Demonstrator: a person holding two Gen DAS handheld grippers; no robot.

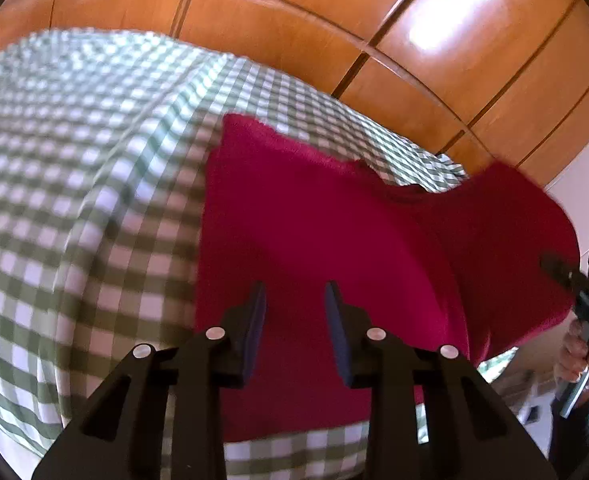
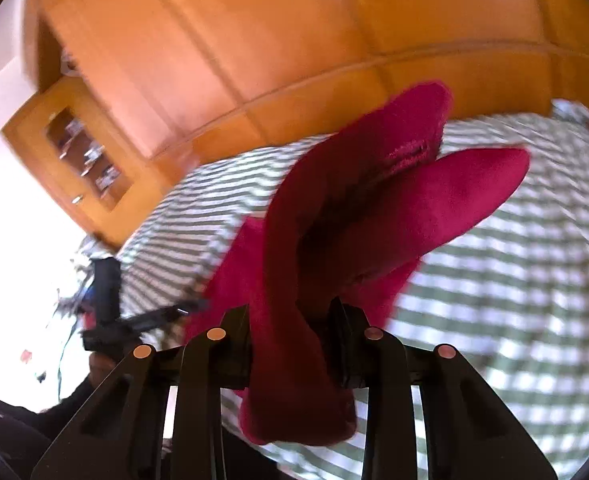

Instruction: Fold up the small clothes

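A magenta garment (image 1: 334, 216) is lying partly spread on a table covered by a green-and-white checked cloth (image 1: 74, 184), with one side of it lifted off the surface toward the right. In the left wrist view, the left gripper (image 1: 295, 304) is hovering over the near part of the garment with its two blue-padded fingers (image 1: 254, 320) standing apart and nothing between them, so it is released; whether the tips are touching the fabric cannot be told. At the right edge of that view, the right gripper (image 1: 566, 276) is showing as a dark, blurred shape at the raised edge of the garment, held by a hand (image 1: 578, 354). In the right wrist view, the right gripper (image 2: 292, 320) is clenched on a bunched fold of the magenta garment (image 2: 358, 216), which is passing between its fingers and hanging down below them, while two rounded flaps of the fabric are rising above the checked cloth (image 2: 514, 280). The left gripper (image 2: 182, 312) is appearing low at the left of this view, close beside the garment's edge. Wooden cabinet panels (image 1: 294, 12) are standing behind the table.
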